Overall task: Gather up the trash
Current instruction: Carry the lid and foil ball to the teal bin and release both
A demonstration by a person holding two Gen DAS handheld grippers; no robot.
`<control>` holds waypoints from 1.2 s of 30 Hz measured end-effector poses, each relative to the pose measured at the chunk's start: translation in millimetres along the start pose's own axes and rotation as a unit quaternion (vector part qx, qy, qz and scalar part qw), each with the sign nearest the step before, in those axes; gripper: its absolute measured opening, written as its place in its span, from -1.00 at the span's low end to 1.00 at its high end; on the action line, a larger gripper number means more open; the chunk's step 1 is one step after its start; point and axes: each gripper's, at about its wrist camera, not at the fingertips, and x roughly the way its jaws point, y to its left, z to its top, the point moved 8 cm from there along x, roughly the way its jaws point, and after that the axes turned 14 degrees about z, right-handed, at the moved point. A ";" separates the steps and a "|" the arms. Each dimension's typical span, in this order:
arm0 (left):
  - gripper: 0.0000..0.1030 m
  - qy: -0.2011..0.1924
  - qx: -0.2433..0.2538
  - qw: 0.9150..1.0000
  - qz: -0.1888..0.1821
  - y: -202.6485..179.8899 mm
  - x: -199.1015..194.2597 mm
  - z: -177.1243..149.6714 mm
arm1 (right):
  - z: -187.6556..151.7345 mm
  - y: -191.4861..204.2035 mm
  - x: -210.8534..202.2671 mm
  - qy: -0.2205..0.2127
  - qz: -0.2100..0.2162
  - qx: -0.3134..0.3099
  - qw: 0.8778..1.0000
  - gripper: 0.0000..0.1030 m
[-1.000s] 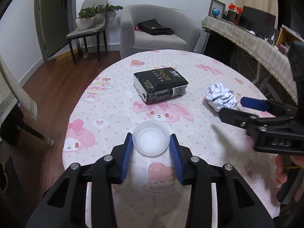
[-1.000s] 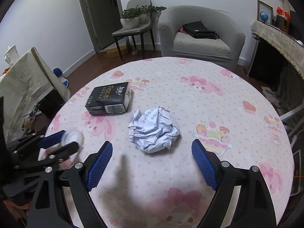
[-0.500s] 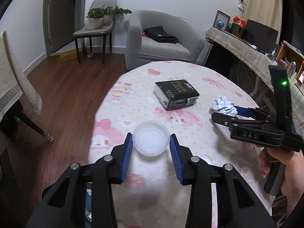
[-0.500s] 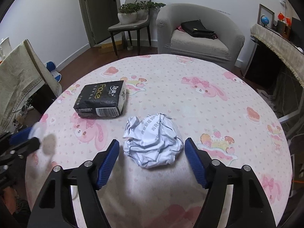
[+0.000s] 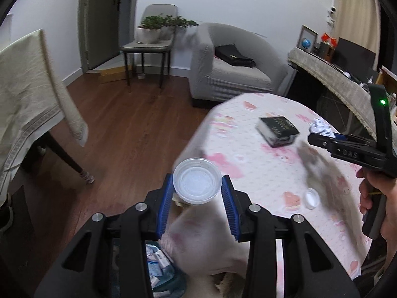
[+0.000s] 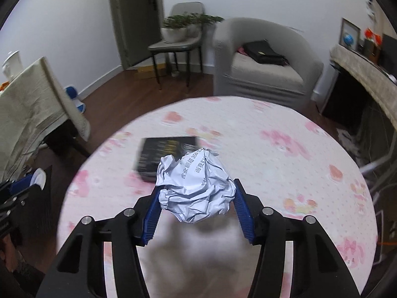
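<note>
The left claw (image 5: pixel 197 190) pinched a small clear plastic cup (image 5: pixel 197 180) between its blue pads, holding it at the rounded edge of the counter (image 5: pixel 273 164), partly over the wooden floor (image 5: pixel 129 129). Below the claw, a bin (image 5: pixel 161 268) with scraps inside showed between the fingers. The right claw (image 6: pixel 196 200) was pressed against a crumpled ball of printed paper (image 6: pixel 196 191), gripping it on both sides above the pink-patterned counter. Just behind the paper lay a black tissue pack (image 6: pixel 165 157), blurred. A small white lid (image 5: pixel 312 198) rested on the counter near the right hand (image 5: pixel 382 198). A grey armchair (image 6: pixel 263 62) stood beyond the counter.
</note>
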 end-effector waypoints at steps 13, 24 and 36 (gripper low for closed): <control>-0.19 0.021 -0.030 0.999 0.036 76.7 -1.2 -29.8 | 11.0 118.3 14.1 -0.002 0.093 -0.064 0.994 0.08; -0.19 0.074 -0.055 0.994 0.066 134.5 9.4 -75.4 | 3.2 202.5 33.9 0.014 0.142 -0.111 0.983 0.08; -0.18 0.131 -0.065 0.985 0.090 175.3 24.6 -119.2 | -3.1 257.0 62.1 0.033 0.174 -0.125 0.976 0.07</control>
